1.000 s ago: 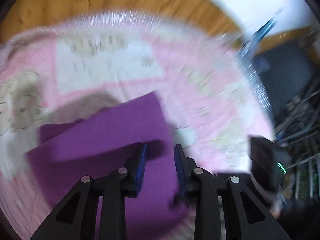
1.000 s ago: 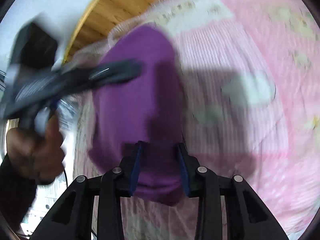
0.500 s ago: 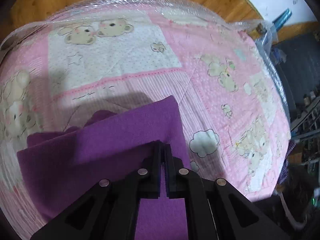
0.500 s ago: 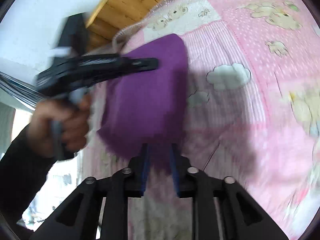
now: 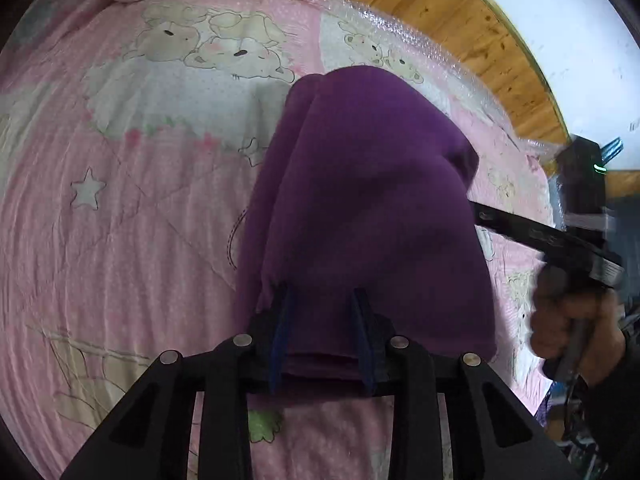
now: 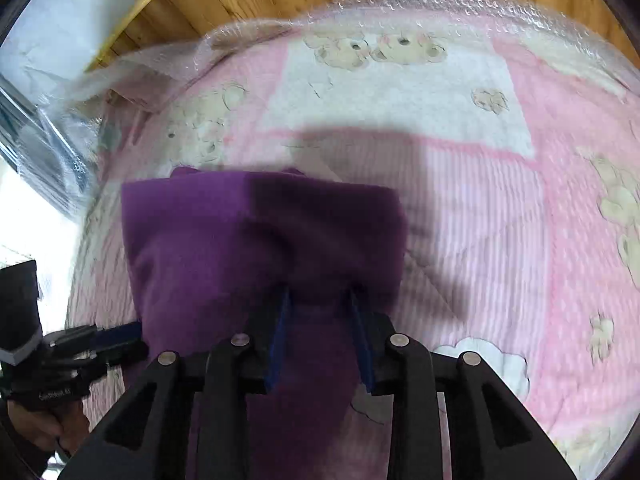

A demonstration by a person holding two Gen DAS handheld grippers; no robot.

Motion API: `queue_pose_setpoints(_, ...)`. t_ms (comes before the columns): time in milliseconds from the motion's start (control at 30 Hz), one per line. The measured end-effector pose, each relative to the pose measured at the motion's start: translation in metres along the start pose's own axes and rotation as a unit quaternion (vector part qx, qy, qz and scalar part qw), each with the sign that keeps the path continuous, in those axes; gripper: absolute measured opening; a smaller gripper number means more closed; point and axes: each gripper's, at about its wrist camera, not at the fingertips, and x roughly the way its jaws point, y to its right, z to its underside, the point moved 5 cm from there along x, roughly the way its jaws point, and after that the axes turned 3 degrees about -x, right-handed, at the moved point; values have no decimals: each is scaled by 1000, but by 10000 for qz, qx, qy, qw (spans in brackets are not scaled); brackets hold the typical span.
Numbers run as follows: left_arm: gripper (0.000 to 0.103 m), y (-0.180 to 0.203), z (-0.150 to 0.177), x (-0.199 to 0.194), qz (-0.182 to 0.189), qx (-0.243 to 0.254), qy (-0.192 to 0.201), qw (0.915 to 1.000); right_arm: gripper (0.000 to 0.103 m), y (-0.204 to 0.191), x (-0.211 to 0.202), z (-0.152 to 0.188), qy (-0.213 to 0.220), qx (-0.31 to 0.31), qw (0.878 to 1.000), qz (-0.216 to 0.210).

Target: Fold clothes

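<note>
Purple garment (image 5: 368,208) folded into a thick, soft bundle (layered edges showing), straddled by both tongs (image 5: 322,334) (image 6: 318,334), parted wide.

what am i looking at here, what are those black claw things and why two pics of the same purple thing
The black claws are hand-held grippers, one in each of a person's hands, with no robot arm behind them. Each carries a wide-angle camera looking forward along its two fingers, which is why the pictures bulge at the edges.

One picture comes from the left gripper, the other from the right gripper. Each view also catches the opposite tool at its edge, with the hand gripping it.

The surface is a pink quilt printed with bears and clouds, under clear plastic. On it lies a purple cloth, already partly folded. Both grippers stand open with the cloth's edge between their blue-padded fingers, so neither is clamping it.
</note>
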Motion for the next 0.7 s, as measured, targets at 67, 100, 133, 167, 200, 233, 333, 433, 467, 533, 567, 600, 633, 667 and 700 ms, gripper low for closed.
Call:
queue_pose_setpoints(67, 31, -3, -4, -6, 54, -159, 61, 9998, 31, 1, -4, 1, -142, 48, 9999, -16)
queue_pose_setpoints(100, 31, -3, -8, -12, 84, -220, 143, 9996, 31, 2, -16, 3, -94, 54, 9999, 69)
queue_pose_setpoints(133, 31, -4, -14, -19, 146, -269, 311, 9991, 31, -2, -31, 4, 120, 128, 9998, 100)
queue_pose_setpoints(167, 31, -4, -21, -27, 207, -317, 479, 9981, 31, -7, -46, 4, 397, 237, 9989, 91)
queue_pose_setpoints(200, 31, -5, -26, -30, 208, -285, 550, 9979, 31, -12, -62, 13, 587, 344, 9977, 42)
queue_pose_setpoints(233, 32, -5, -31, -33, 161, -222, 589, 9979, 31, -17, -78, 26, 726, 448, 9963, -31)
queue_pose_setpoints(333, 35, -4, -35, -19, 184, -35, 430, 9989, 31, -44, -65, 59, 461, 385, 9979, -238)
queue_pose_setpoints(433, 35, -12, -29, 11, -32, 64, 72, 9999, 38, -55, -9, 79, -85, 205, 9998, -18)
queue_pose_setpoints(467, 35, -15, -30, 13, -39, -6, 100, 9999, 39, -54, -9, 75, -196, 276, 9994, -33)
queue_pose_setpoints(533, 37, -21, -33, 15, 18, -161, 107, 9998, 39, -53, -14, 70, -350, 306, 9989, -37)
queue_pose_setpoints(567, 37, -22, -35, 12, 43, -219, 132, 9997, 39, -53, -22, 69, -356, 200, 9992, -10)
queue_pose_setpoints(600, 37, -22, -38, 8, 68, -277, 157, 9995, 39, -53, -31, 67, -246, 155, 9996, 27)
queue_pose_setpoints(633, 37, -24, -41, 1, 92, -344, 272, 9990, 43, -50, -40, 64, -50, 205, 9998, 47)
queue_pose_setpoints(667, 37, -26, -45, -5, 89, -386, 383, 9985, 48, -46, -46, 62, 128, 318, 9994, 71)
queue_pose_setpoints(700, 39, -29, -49, -11, 85, -429, 493, 9978, 64, -40, -50, 60, 290, 447, 9985, 104)
